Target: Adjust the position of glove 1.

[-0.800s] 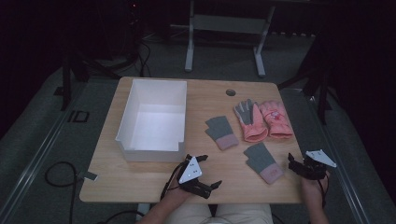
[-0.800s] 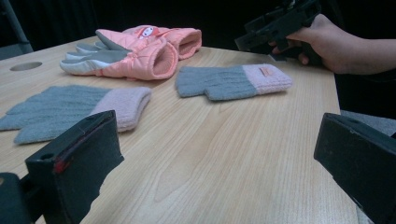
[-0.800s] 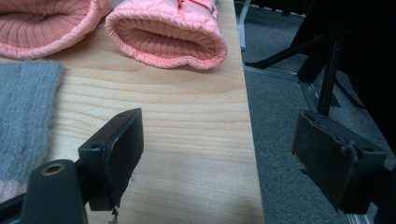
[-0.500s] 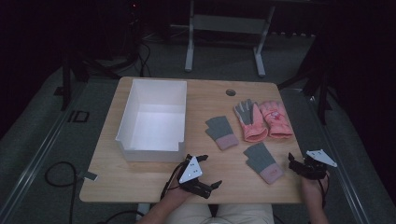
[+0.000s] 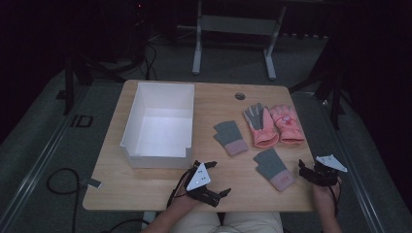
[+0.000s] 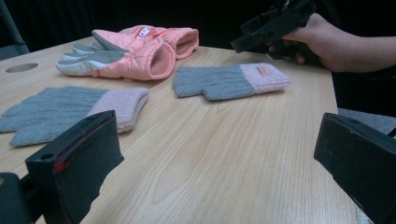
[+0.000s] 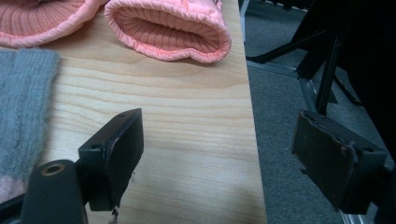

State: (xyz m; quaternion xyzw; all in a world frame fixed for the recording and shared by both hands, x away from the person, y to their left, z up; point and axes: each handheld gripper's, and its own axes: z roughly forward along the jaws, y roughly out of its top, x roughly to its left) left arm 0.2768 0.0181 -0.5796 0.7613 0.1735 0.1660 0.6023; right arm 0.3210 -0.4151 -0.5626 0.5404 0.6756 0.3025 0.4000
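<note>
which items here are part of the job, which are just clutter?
In the job: near grey glove, far grey glove, pink gloves, white bin, left gripper open, right gripper open.

Lying about: table hole, floor cables, metal stand.

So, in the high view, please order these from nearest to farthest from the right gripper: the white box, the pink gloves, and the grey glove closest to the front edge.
1. The near grey glove, just left of the right gripper.
2. The pink gloves, farther back on the table's right side.
3. The white box, far across on the left.
</note>
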